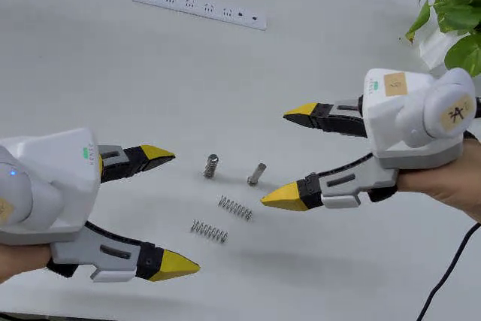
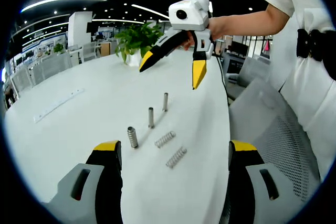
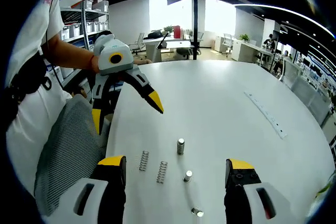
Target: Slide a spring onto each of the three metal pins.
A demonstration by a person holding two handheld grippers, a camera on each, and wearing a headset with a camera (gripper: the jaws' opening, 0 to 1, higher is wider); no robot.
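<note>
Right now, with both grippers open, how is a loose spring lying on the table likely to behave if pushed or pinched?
The nearer loose spring lies on its side on the smooth table, so a push would probably roll it. Its thin, open coils suggest it is light and would compress or bend under a firm pinch.

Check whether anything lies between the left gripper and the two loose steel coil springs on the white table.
Nothing visible does. The left gripper, jaws open, faces the nearer steel coil spring and the second spring across bare white table; the spring-covered metal pin stands off to one side.
</note>
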